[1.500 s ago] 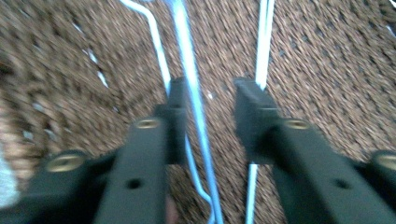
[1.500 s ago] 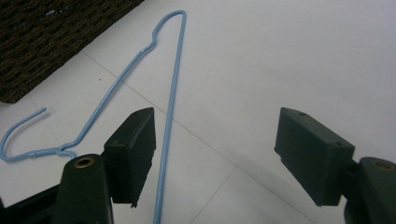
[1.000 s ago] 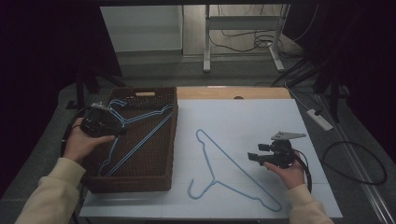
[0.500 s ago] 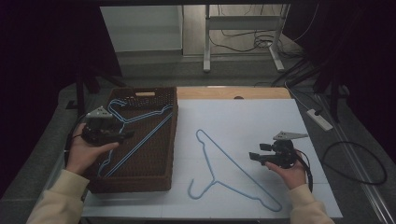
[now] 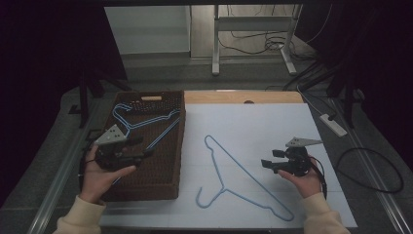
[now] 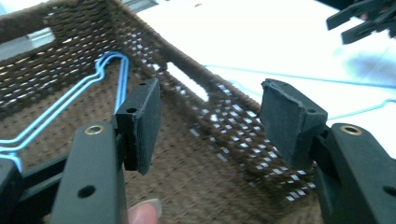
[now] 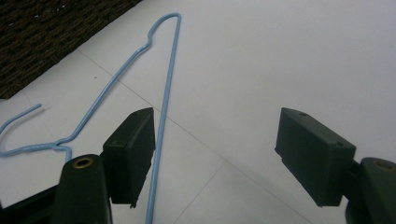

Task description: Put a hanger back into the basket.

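Note:
A brown wicker basket (image 5: 160, 180) stands at the left of the white sheet and holds blue wire hangers (image 5: 146, 122). My left gripper (image 5: 139, 148) hovers over the basket's near left part, open and holding nothing. In the left gripper view the open gripper (image 6: 215, 123) faces the basket wall (image 6: 224, 107), with the hangers (image 6: 107, 70) to its left. One blue hanger (image 5: 234, 180) lies flat on the sheet. My right gripper (image 5: 272, 159) is just right of it, open. In the right gripper view the hanger's wire (image 7: 163, 84) runs past the left pad (image 7: 133, 149) of the empty gripper (image 7: 222, 154).
The white sheet (image 5: 258, 122) covers most of the table, with a wooden strip (image 5: 243, 96) along its far edge. A power strip (image 5: 333, 124) and a cable loop (image 5: 370, 165) lie on the floor at the right. A metal stand (image 5: 253, 39) is behind the table.
My left gripper has moved from the hangers in the far part of the basket back toward the person and slightly right. The right gripper has stayed in place.

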Tool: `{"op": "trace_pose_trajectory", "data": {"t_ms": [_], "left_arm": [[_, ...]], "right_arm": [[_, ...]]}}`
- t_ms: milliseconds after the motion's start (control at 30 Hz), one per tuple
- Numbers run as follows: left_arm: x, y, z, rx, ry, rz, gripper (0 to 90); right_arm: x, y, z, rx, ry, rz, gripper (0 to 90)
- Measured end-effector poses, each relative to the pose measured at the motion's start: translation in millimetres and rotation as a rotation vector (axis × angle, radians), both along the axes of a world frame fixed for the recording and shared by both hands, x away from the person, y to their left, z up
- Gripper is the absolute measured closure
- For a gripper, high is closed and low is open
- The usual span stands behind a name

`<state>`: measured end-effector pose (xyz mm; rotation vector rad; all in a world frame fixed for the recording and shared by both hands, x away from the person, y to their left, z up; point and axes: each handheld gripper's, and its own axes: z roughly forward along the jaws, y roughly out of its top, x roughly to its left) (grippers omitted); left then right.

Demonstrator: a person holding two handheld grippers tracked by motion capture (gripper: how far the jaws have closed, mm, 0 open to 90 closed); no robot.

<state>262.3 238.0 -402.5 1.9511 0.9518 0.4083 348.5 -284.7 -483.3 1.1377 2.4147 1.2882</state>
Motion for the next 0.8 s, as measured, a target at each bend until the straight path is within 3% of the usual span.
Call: {"op": "trace_pose_trajectory", "data": {"t_ms": [233, 333, 800], "left_arm": [[-10.6, -12.6, -9.2, -0.009, -0.019, -0.01, 39.8], [-13.8, -17.1, -13.6, -0.018, -0.023, -0.013, 39.7], [-23.8, -23.6, -29.7, -0.026, -0.023, -0.013, 39.7]], "right_arm": [[-3.0, -1.1, 2.4, 0.0, -0.01, 0.008, 29.5], [-5.8, 0.1, 4.3, -0.024, -0.02, 0.02, 30.0], [-11.1, 7.4, 9.7, -0.033, -0.047, 0.04, 31.6]]}}
